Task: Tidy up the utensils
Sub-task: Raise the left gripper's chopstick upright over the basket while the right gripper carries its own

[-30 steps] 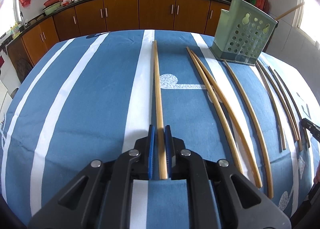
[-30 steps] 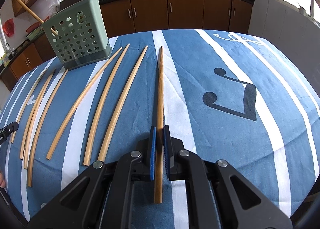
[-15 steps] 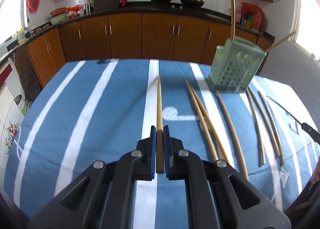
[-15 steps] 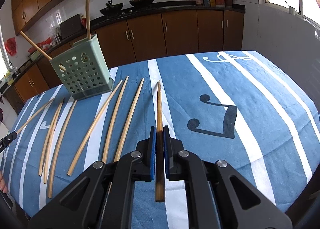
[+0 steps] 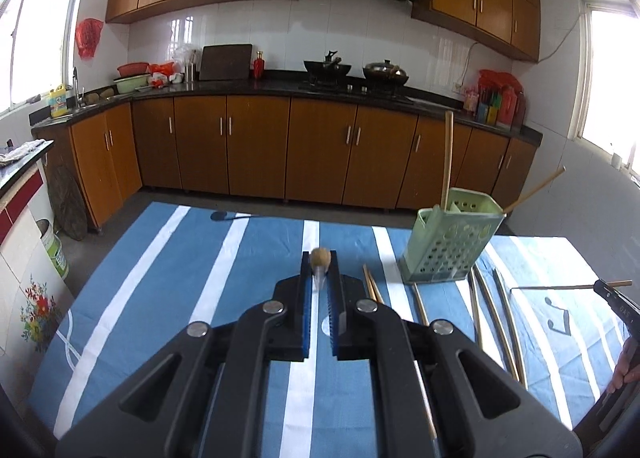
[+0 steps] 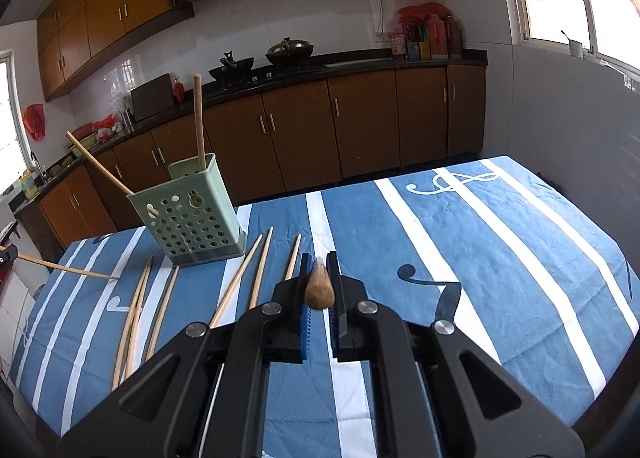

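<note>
My left gripper [image 5: 320, 264] is shut on a wooden chopstick [image 5: 320, 258], lifted off the table and seen end-on. My right gripper [image 6: 320, 272] is shut on another chopstick [image 6: 319, 290], also lifted and pointing at the camera. The green perforated utensil holder [image 5: 450, 244] stands on the blue striped tablecloth [image 5: 168, 278] to the right of the left gripper; in the right wrist view the holder [image 6: 188, 214] is to the left. Two chopsticks stand in it. Several more chopsticks [image 6: 236, 290] lie on the cloth in front of the holder.
The right gripper and its chopstick [image 5: 568, 287] show at the right edge of the left wrist view. Kitchen cabinets [image 5: 320, 154] and a counter with pots stand beyond the table. The table's far edge lies just behind the holder.
Both grippers have risen from the cloth and tipped up, each carrying its chopstick, so the sticks now point toward the cameras instead of lying flat.
</note>
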Demonstrator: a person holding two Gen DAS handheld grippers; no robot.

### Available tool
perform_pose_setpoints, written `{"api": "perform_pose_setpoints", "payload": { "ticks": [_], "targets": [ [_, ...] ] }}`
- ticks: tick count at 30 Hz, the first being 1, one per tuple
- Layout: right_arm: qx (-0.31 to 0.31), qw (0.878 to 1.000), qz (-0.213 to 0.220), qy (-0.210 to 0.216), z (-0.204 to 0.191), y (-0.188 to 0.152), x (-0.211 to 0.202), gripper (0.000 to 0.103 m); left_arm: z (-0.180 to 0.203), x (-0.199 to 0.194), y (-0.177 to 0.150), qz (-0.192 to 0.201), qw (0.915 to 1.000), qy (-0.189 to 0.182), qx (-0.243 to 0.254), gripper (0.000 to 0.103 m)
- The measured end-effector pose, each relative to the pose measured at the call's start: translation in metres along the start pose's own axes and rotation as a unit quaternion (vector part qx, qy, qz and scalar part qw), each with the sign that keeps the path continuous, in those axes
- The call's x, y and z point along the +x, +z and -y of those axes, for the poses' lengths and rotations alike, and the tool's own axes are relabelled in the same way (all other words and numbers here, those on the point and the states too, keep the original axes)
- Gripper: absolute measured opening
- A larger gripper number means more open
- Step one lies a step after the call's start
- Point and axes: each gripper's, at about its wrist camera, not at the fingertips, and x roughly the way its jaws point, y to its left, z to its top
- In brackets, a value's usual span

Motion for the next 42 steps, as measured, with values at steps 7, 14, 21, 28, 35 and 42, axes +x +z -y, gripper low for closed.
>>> {"api": "perform_pose_setpoints", "payload": {
  "ticks": [7, 14, 21, 28, 35, 42],
  "targets": [
    [-0.010, 1.000, 0.013, 0.005, -0.006, 0.011, -0.002, 0.008, 0.002, 0.001, 0.013, 0.008, 0.9999, -0.003, 0.007, 0.008],
    [-0.008, 0.998, 0.043, 0.055, -0.022, 0.046, -0.021, 0.008, 0.030, -0.022, 0.038, 0.034, 0.9976, -0.046, 0.040, 0.008],
    [-0.017, 0.988, 0.099, 0.116, -0.049, 0.086, -0.050, 0.008, 0.066, -0.046, 0.075, 0.087, 0.9914, -0.082, 0.054, 0.008],
    [-0.017, 0.977, 0.153, 0.149, -0.077, 0.117, -0.055, 0.008, 0.101, -0.049, 0.119, 0.139, 0.9833, -0.117, 0.005, 0.008],
    [-0.022, 0.974, 0.175, 0.145, -0.094, 0.134, -0.026, 0.008, 0.122, -0.026, 0.148, 0.185, 0.9774, -0.097, -0.032, 0.008],
    [-0.012, 0.980, 0.145, 0.135, -0.097, 0.131, 0.019, 0.008, 0.127, 0.025, 0.144, 0.176, 0.9797, -0.082, -0.050, 0.008]
  ]
}}
